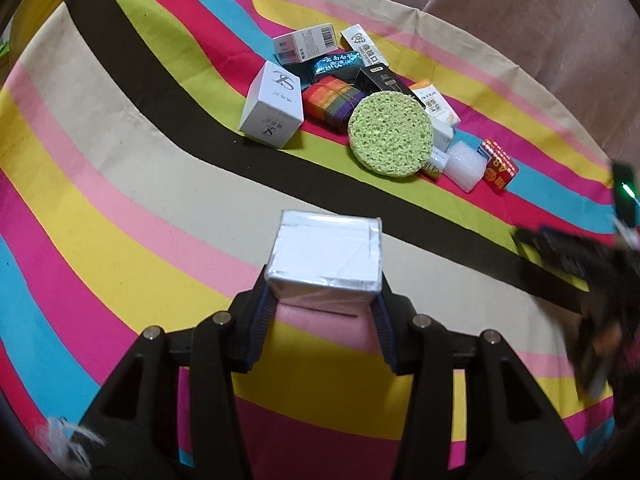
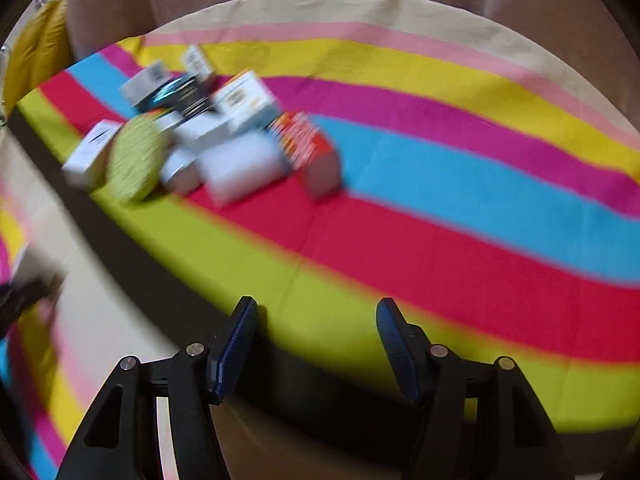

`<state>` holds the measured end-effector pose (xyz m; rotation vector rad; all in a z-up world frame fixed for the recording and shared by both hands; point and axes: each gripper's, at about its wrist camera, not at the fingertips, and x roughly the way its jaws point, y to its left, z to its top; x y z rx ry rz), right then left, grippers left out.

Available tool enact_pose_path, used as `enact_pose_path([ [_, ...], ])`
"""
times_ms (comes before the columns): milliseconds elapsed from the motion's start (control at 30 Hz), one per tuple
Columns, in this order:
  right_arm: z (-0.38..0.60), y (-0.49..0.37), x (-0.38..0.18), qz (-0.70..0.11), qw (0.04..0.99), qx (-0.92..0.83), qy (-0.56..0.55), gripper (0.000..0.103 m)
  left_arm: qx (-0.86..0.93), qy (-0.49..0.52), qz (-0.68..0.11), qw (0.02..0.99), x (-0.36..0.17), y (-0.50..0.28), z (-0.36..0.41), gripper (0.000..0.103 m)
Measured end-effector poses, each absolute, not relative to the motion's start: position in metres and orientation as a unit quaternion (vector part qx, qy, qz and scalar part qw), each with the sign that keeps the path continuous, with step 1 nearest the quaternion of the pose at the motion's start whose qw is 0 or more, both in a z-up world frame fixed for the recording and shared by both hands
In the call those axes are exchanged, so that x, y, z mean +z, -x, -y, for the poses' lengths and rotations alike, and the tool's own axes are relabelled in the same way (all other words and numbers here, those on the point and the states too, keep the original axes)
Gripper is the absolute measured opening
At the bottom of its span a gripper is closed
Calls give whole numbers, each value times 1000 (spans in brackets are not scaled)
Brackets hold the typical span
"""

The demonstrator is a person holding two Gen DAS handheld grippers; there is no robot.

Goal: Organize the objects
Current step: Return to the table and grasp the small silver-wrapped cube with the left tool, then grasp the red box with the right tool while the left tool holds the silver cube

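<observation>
My left gripper (image 1: 324, 284) is shut on a white taped box (image 1: 326, 248), held just above the striped cloth (image 1: 120, 168). Beyond it lies a pile of small items: a white cube box (image 1: 272, 112), a round green sponge (image 1: 390, 134), a rainbow-striped bundle (image 1: 332, 100), a bubble-wrap piece (image 1: 466, 166) and a red box (image 1: 500, 168). My right gripper (image 2: 316, 308) is open over the green and black stripes, with nothing between its fingers. In the blurred right wrist view the pile sits at the upper left, with the green sponge (image 2: 136, 160) and the red box (image 2: 310, 148).
The striped cloth (image 2: 440, 240) covers the whole surface, with a brownish curtain (image 1: 520, 20) behind it. The right gripper shows as a dark blur (image 1: 592, 280) at the right edge of the left wrist view. Several more small cartons (image 1: 304, 42) lie at the pile's far side.
</observation>
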<state>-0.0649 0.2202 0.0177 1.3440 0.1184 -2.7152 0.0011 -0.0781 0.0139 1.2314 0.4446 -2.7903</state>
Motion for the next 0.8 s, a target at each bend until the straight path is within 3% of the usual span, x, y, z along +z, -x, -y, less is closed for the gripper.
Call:
enact_pose_path([
  [233,-201,144,16,-97,67,-895,-431,61,-904,-394,-167,26,13,0,84,50],
  [267,-200,149,16,-101,65,-895,-430,57,-904,-394,-167,26,13,-1,84,50],
  [300,-198,153,16,-102,75,-895,-427,39,-903,-393,-168,25,14,0,84,50],
  [333,-196,153,15,-100,97,-894,-426,28,-903,-393,-169,25,14,-1,84,50],
  [567,-199,60,24,-34,166,-887,-430,28,-903,-391,-174,25,13,0,84,50],
  [800,-192,-21,13,-25,175,-887,-427,29,-904,-392,-170,27,13,0,83,50],
])
